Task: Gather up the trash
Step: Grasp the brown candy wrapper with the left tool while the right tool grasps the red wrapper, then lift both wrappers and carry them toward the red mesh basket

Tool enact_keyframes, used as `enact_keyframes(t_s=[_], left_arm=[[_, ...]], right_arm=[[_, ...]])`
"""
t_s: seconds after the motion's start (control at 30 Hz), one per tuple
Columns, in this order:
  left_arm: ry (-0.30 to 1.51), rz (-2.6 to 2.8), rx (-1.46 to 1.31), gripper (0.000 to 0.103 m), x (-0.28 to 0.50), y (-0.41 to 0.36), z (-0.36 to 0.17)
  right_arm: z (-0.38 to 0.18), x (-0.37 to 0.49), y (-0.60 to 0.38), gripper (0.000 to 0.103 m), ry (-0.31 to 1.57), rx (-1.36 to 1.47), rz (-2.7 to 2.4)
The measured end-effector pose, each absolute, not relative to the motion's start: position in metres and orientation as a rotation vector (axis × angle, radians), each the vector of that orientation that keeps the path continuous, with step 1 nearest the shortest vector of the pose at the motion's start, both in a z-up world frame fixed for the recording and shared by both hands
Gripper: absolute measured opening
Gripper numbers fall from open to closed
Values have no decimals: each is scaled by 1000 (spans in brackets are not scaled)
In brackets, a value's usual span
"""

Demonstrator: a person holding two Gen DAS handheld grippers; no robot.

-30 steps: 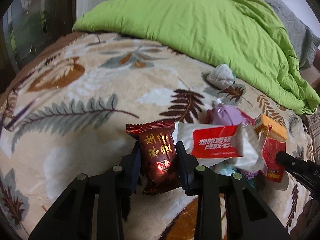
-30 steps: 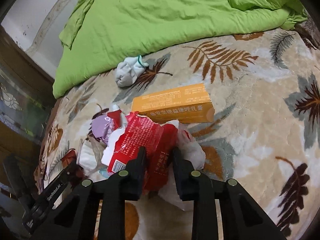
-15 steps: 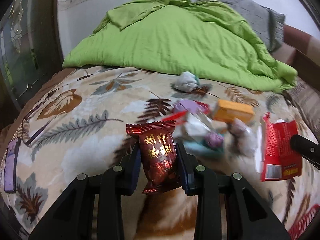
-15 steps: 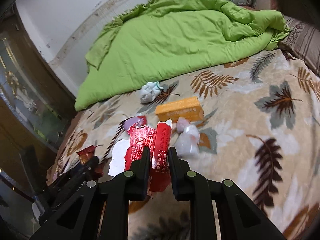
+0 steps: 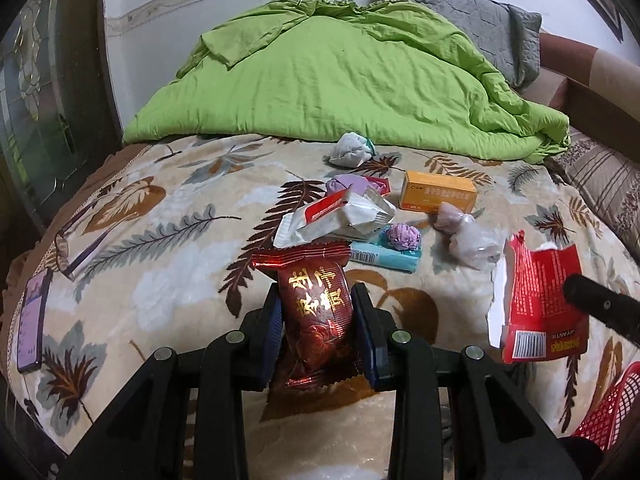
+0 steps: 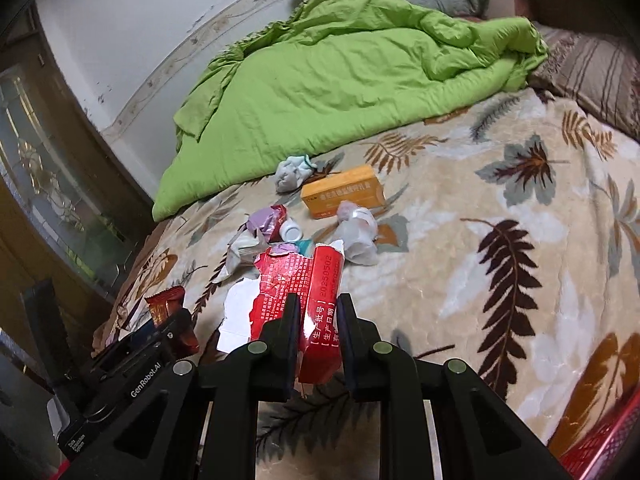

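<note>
Above the plush leaf-print bed (image 5: 168, 248), the left tool (image 5: 318, 322) pinches a glossy, crinkled dark-red snack wrapper (image 5: 316, 312) with gold lettering, held upright. The right tool (image 6: 318, 322) pinches a torn, flattened red paper package (image 6: 308, 288) with a white inner face. Far beyond lie crumpled wrappers (image 5: 344, 216) and a stiff orange carton (image 5: 438, 198).
</note>
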State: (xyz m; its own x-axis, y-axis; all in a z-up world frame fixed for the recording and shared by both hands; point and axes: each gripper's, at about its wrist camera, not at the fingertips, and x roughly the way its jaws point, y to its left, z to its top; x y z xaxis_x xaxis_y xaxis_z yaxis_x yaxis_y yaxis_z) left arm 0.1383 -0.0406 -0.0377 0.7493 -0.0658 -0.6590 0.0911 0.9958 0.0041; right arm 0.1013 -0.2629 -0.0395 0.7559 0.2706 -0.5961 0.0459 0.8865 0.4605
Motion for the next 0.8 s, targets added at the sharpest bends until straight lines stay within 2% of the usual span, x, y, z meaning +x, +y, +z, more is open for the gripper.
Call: enact_keyframes(t_s=[0.8], left_arm=[[738, -173, 71, 32, 138, -58, -46]], right_arm=[[-38, 95, -274, 20, 718, 507, 120]])
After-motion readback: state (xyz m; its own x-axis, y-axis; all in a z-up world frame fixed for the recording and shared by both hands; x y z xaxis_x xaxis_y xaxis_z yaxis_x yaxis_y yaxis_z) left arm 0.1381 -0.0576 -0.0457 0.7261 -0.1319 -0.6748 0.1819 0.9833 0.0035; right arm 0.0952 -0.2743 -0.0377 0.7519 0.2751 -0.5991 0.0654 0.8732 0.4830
